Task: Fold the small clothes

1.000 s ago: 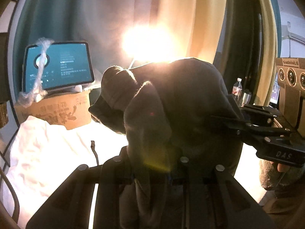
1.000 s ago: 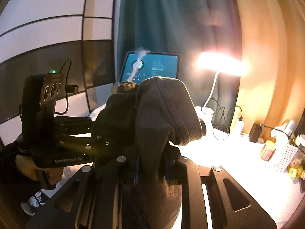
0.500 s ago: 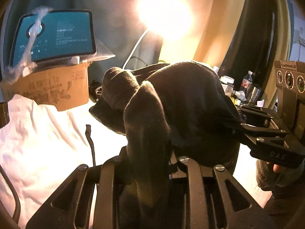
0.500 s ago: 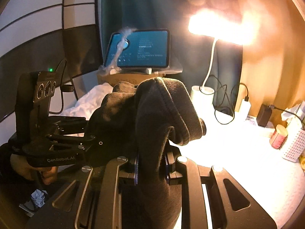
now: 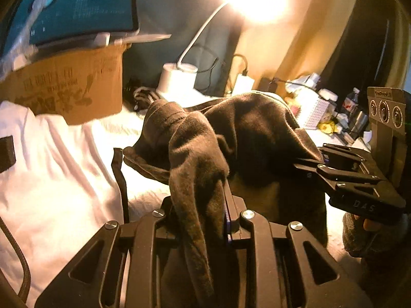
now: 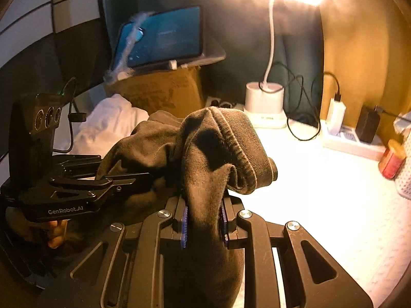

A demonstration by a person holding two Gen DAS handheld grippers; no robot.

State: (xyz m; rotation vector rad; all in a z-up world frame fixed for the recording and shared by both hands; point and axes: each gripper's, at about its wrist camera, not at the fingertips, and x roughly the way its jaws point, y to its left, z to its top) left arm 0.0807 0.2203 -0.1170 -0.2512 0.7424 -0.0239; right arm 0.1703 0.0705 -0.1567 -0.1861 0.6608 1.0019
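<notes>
The white bed sheet [image 5: 51, 169] lies below and ahead of both grippers. Above it hangs the dark garment [image 5: 246, 133], strung sideways from one gripper to the other — its long axis runs across, not away. The left gripper [image 5: 205, 220] pinches one bunched end, the right gripper [image 6: 203, 218] the other — neither is nearer to the sheet.

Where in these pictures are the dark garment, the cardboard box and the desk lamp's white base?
dark garment [image 6: 226, 138], right wrist view, on its ribbed cuff.
cardboard box [image 5: 77, 87], left wrist view, on its printed front face.
desk lamp's white base [image 6: 264, 102], right wrist view, on its front side.
</notes>
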